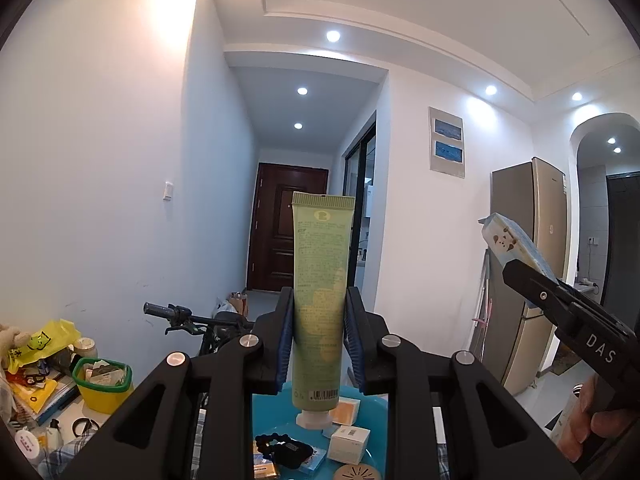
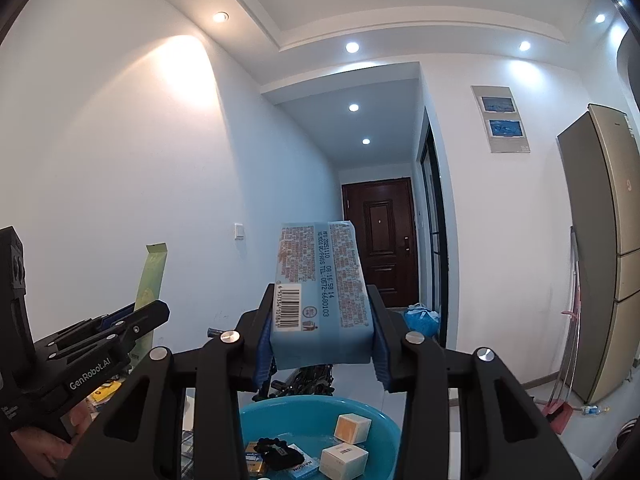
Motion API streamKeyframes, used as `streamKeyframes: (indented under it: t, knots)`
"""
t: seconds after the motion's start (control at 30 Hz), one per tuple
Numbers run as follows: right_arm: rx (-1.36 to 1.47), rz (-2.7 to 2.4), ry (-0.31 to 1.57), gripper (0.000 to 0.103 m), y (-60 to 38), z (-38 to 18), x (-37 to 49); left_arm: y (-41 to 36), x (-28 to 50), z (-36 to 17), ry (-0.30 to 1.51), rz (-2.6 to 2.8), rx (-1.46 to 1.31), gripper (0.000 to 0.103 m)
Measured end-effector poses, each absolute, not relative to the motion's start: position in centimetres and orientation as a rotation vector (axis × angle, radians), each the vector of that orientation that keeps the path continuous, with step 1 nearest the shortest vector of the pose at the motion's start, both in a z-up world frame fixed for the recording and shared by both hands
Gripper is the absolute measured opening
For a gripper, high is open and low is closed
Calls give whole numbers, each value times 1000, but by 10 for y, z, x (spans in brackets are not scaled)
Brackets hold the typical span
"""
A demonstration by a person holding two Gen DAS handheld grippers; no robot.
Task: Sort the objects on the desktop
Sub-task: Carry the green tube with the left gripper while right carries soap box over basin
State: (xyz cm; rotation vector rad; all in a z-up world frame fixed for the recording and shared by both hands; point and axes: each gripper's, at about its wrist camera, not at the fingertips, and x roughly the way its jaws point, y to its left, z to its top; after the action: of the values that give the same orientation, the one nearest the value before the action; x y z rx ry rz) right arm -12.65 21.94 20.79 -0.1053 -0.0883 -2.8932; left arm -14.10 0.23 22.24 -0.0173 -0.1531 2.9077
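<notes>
Tube (image 1: pixel 320 300), green, stands cap down, pinched by the left claw (image 1: pixel 319 344) above the blue bowl (image 2: pixel 384 420). The right claw (image 2: pixel 322 344) pinches a blue pack (image 2: pixel 320 292). The claws hide much of the bowl and its boxes (image 2: pixel 348 446).

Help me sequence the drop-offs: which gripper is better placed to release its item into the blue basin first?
Probably left: the left gripper holds the green tube cap-down directly above the blue basin. The right gripper's tissue pack sits higher, near the rim.
</notes>
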Motion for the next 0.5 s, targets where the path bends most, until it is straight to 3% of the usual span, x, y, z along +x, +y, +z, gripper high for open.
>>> streamKeyframes:
  t: [0.5]
  knots:
    - [-21, -2895, -64, 39, 206, 196, -151, -3, -174, 208, -163, 2925, -89, 26]
